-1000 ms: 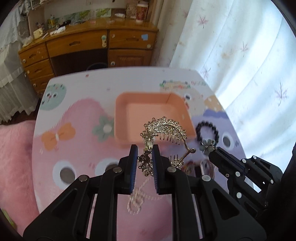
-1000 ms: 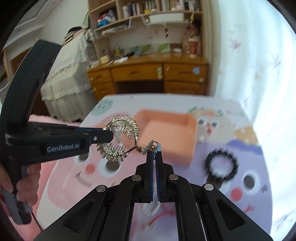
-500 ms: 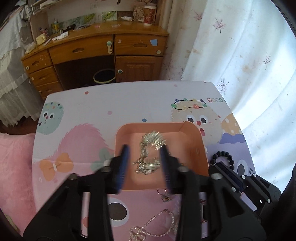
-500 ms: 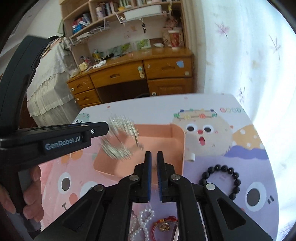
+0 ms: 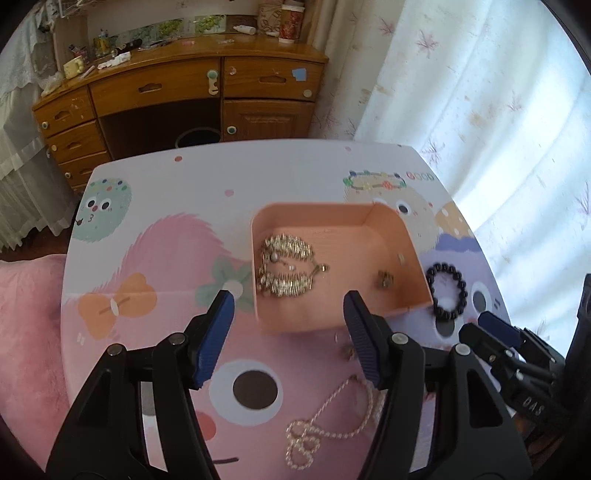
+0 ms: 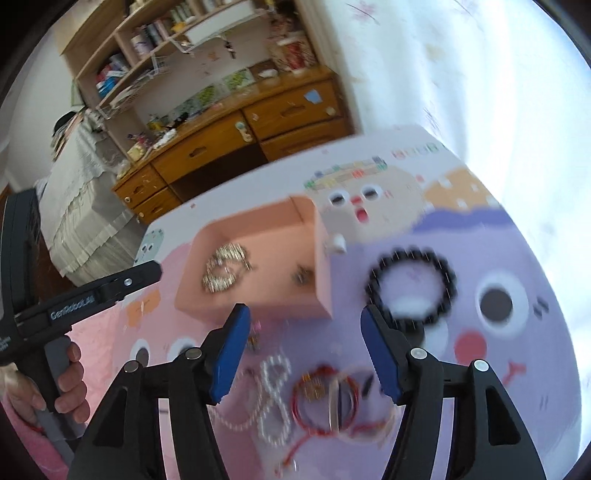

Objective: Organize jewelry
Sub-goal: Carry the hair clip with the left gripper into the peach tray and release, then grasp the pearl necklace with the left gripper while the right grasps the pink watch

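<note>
Comb [image 5: 286,267] sits in the tray [image 5: 332,317], mid-frame. Both grippers, left [image 5: 288,334] and right [image 6: 304,350], gape wide, holding nothing. Next pick looks like the bracelet [image 6: 410,284] (right view's a bit blurry), needing a pinch on its rim.

Wooden desk [image 5: 177,85] stood behind cartoon-print table [image 5: 155,192]; cluttered top, perhaps cups [image 5: 286,18] at right end; curtain [image 5: 480,92] right of desk.

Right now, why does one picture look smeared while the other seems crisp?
Right wrist view: motion blur smears the black bead bracelet and pink tray, and window glare whitens the right side. Left wrist view: the gold hair comb in the tray is sharp, though fisheye bending curves the table edges.
</note>
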### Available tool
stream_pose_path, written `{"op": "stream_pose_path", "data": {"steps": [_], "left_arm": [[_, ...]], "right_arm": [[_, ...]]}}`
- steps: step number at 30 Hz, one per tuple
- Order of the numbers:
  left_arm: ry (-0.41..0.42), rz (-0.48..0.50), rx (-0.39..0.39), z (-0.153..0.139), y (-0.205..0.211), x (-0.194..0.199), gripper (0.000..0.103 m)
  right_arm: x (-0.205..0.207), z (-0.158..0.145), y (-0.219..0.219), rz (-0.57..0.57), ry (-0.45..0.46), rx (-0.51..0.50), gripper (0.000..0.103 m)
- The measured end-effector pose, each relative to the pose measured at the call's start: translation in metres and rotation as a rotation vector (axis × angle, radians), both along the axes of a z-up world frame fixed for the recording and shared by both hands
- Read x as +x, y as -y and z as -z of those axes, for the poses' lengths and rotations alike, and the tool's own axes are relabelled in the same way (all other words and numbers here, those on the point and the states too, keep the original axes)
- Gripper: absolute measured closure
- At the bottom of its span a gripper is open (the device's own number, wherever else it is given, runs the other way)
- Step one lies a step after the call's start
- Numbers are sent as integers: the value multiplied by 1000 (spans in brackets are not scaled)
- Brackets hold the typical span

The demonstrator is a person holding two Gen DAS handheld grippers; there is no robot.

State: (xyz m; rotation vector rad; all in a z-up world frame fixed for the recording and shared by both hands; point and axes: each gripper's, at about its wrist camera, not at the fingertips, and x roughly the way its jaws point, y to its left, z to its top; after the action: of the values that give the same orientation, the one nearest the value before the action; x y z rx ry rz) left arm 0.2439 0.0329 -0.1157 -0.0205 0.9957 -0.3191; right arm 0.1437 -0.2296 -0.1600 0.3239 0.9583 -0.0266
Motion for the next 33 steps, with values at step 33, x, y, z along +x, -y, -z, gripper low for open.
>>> {"op": "stream_pose_path", "data": {"steps": [33], "left_arm": [[-95, 351, 219, 103, 25, -97, 43]], "right_arm": [[-49, 70, -3, 197, -107, -77, 33]]}}
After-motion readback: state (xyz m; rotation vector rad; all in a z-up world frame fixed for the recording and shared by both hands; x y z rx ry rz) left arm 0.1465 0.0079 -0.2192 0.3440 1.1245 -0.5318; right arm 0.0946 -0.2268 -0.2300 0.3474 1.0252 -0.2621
